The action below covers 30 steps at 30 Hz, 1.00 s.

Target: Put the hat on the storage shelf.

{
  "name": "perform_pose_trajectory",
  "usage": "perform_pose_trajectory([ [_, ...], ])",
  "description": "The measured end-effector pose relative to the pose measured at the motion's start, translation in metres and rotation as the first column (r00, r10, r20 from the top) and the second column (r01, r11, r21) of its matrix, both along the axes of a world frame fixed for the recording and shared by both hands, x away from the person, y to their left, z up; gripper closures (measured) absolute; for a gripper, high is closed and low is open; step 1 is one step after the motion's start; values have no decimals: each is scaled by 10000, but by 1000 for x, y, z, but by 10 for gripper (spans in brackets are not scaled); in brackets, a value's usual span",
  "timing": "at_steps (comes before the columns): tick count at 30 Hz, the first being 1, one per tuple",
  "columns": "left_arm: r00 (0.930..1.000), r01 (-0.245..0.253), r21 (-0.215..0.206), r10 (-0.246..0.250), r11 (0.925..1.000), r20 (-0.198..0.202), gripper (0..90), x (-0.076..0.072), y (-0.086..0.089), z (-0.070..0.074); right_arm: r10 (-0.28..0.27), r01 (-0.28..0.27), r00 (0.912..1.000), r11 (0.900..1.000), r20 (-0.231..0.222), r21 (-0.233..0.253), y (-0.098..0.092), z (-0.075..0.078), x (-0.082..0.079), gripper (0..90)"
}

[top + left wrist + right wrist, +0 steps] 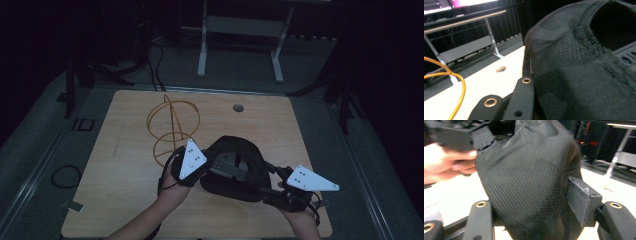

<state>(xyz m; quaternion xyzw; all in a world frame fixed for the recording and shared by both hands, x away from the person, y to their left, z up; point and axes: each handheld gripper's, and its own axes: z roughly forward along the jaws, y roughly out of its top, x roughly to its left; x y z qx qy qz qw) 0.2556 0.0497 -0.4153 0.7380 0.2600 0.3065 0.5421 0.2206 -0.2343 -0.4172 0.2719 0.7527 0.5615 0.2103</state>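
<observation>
A black fabric cap [245, 152] sits low over the wooden table [125, 175] near its front edge, between my two grippers. My left gripper [220, 167] comes in from the cap's left and is shut on its edge. In the left gripper view the cloth [579, 75] drapes over the jaws, hiding the right one. My right gripper [274, 175] meets the cap's right side. In the right gripper view the mesh cloth [529, 177] is bunched between the jaws, pressed against the right pad [580, 200]. There the person's hand [446, 162] shows at far left.
An orange wire frame [172, 125] [459, 85] stands on the table behind and left of the cap. A round cable hole [238, 107] [500, 69] is at the table's far side. A white desk frame [240, 30] stands beyond. A cable loop [65, 176] lies on the floor, left.
</observation>
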Motion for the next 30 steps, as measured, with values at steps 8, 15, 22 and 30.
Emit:
perform_pose_trajectory([
  [8,9987,323,-447,-304,9985,417,893,-1,13,3,858,-858,9963,9963,-29,50,-11,4,-26,324],
  [15,9911,942,-672,-872,9933,1005,893,-3,31,3,905,-922,9954,9941,310,568,-25,18,-29,340],
  [22,9384,3143,-584,-3008,9475,1701,892,-7,46,5,879,-891,9943,9959,602,173,-27,29,-20,396],
  [30,8423,5191,-694,-4961,8519,2106,891,-11,53,11,2239,-2238,9738,9746,404,-61,-8,29,-12,407],
])
